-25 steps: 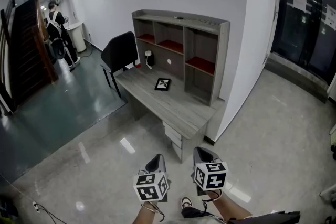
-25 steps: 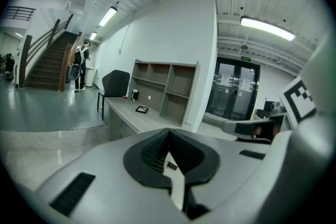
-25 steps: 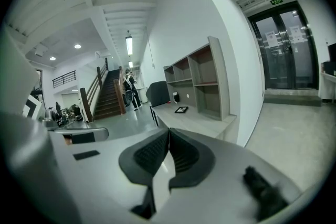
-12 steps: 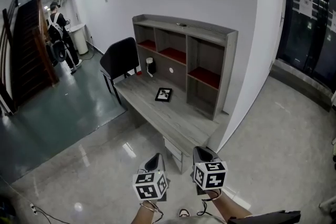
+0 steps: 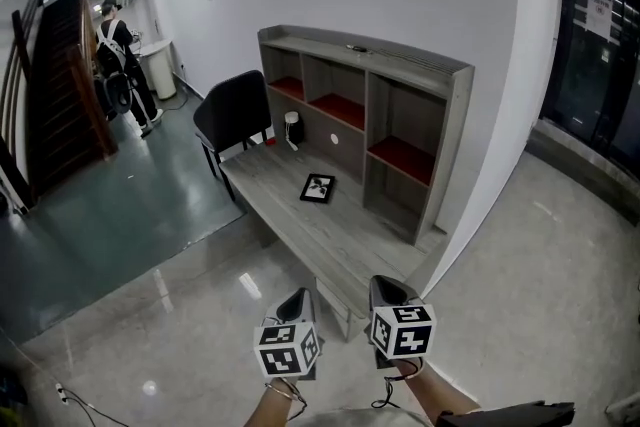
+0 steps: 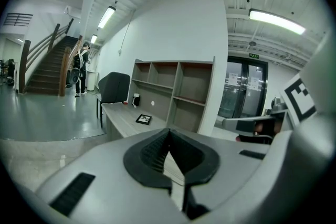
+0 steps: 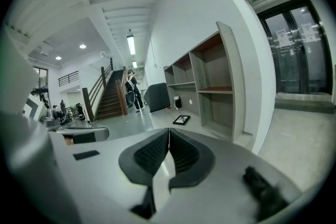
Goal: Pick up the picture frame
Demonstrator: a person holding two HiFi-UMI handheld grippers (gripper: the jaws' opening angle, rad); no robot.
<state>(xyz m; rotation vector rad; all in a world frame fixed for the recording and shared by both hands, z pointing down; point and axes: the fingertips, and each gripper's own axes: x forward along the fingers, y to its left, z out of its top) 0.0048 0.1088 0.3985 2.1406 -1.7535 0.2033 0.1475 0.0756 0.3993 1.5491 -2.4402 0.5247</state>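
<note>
**Fig., head view, L to R.** Left gripper point(image 5: 299, 298): jaws pressed together, nothing btwn them. Right gripper point(image 5: 385, 285): likewise clenched, empty. Both are held side by side over the floor, short of the desk's point(image 5: 292, 218) near end. Picture frame point(image 5: 318, 188) lies flat on the desk top, well ahead of both tools, before the shelf unit point(image 5: 400, 100). It sits approx. straight fwd, arguably nearer the left gripper's line. Its edges are skewed vs. the desk edge.

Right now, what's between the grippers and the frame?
Only floor and bare desk between left gripper, right gripper and frame; head view shows it.
</note>
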